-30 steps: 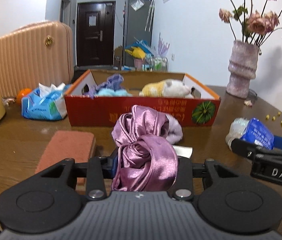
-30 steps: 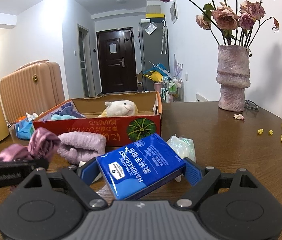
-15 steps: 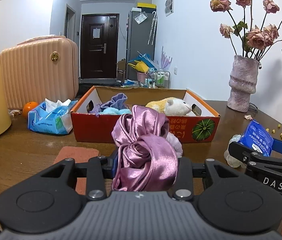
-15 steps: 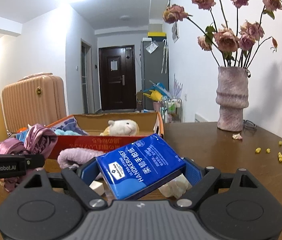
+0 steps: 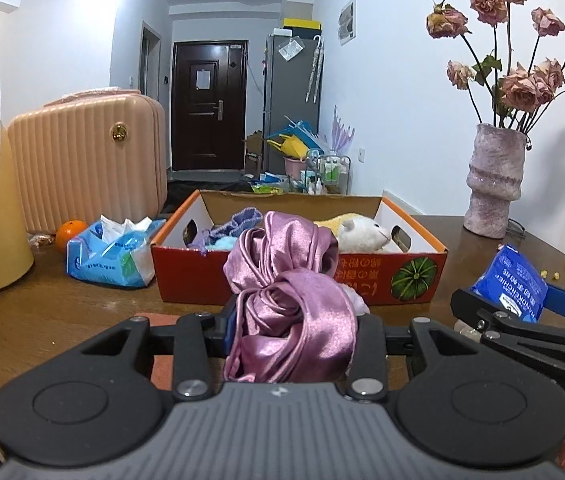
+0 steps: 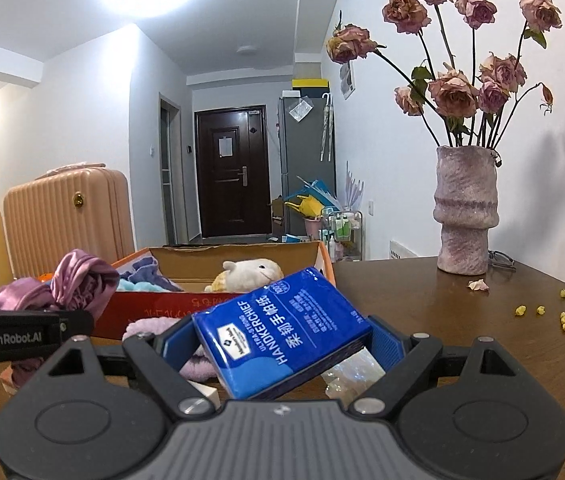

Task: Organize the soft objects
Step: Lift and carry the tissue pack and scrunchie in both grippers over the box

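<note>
While the purple satin cloth [image 5: 290, 300] sits bunched in the left claw [image 5: 292, 320], clamped tight & held above the surface [image 5: 82, 312], the right claw [image 6: 270, 344] grips a blue tissue pack [image 6: 282, 328] w/ jaws wide. Both hang just in front of the red cardboard box [image 5: 282, 280], which holds a plush toy [image 5: 358, 232] & other fabrics.

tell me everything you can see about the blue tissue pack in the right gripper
The blue tissue pack is a soft rectangular packet in glossy plastic wrap, printed in white with "HANDKERCHIEF" and Chinese characters. The right gripper clamps its two sides between blue pads, holding it tilted above the wooden table. It looks full and unopened.
</note>
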Demonstrator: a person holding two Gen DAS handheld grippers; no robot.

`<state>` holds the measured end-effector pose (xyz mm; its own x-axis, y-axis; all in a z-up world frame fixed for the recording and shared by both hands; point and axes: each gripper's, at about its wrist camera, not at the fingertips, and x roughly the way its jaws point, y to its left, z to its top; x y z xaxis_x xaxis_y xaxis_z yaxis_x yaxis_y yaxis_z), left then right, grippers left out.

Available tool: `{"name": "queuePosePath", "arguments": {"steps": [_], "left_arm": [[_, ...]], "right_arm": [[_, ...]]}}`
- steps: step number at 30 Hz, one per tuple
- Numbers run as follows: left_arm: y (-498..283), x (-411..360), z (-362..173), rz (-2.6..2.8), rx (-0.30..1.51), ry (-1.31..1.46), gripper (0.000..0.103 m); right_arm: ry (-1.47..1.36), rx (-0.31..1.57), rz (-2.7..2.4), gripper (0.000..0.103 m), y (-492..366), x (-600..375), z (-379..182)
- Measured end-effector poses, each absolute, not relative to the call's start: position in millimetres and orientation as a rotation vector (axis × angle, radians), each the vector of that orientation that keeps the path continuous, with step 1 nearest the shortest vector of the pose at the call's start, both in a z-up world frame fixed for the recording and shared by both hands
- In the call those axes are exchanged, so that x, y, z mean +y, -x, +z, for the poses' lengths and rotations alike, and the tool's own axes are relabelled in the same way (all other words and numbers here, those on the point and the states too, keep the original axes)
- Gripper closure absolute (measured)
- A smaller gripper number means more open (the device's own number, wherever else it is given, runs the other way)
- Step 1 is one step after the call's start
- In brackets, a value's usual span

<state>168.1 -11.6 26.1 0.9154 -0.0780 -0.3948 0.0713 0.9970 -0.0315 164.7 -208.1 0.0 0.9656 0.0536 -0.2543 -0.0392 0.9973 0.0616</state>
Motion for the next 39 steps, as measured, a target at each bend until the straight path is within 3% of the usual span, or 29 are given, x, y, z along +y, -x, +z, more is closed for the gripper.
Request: {"name": "queuePosePath", "arguments": {"steps": [39], "left_arm": [[-248, 10, 67, 0.051, 0.271, 0.147, 0.064]], "right_arm": [[-0.123, 0.15, -0.006, 0.015, -250, -179, 27]]}}
